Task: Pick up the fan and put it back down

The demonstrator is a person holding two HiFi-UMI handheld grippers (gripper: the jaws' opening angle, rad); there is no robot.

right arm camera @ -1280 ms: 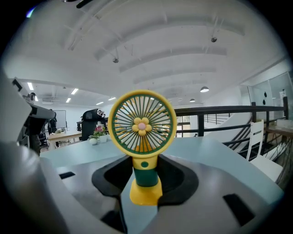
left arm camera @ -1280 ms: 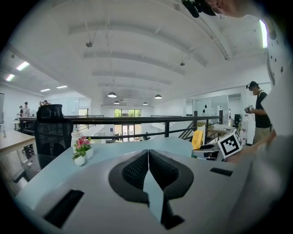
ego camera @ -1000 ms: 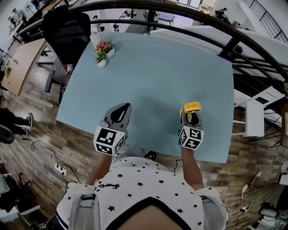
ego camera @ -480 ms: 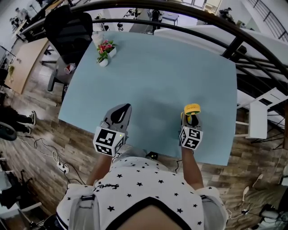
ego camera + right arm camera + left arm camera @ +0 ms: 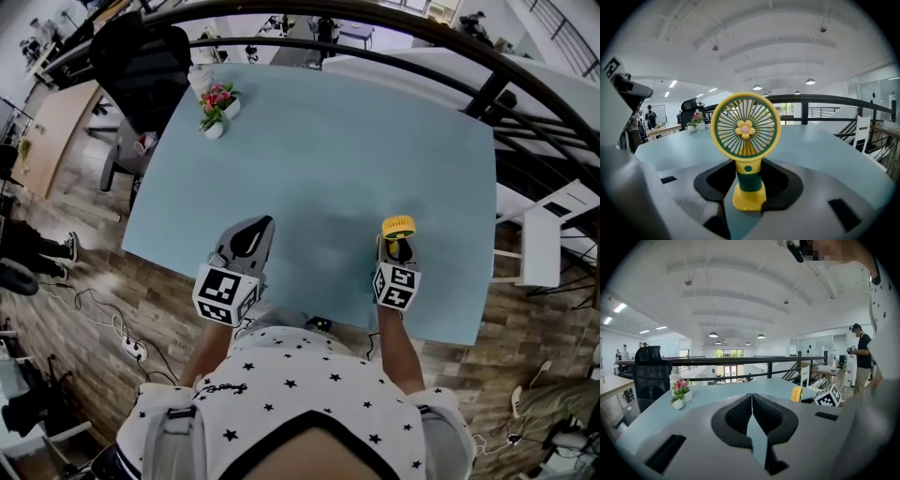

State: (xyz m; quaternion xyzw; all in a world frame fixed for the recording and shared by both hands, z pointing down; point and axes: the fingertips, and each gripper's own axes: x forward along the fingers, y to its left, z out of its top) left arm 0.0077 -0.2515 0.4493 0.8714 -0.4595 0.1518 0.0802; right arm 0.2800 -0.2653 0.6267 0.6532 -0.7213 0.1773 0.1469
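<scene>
**Fan clamped in my right gripper, left gripper closed on nothing**

The pale blue rectangular table [image 5: 328, 141] stretches out ahead of both my tools. A black office chair [image 5: 141, 61] stands past its far corner, well off to the left of my left gripper [image 5: 251, 228], whose jaws are pressed together and empty. My right gripper [image 5: 749, 185] has its black pads against the stem of the small yellow-and-green plastic handheld fan [image 5: 746, 136]. The fan stands upright between the jaws, its round grille facing back at me. Far ahead of the left gripper sit small white pots of pink flowers [image 5: 216, 108].
</scene>
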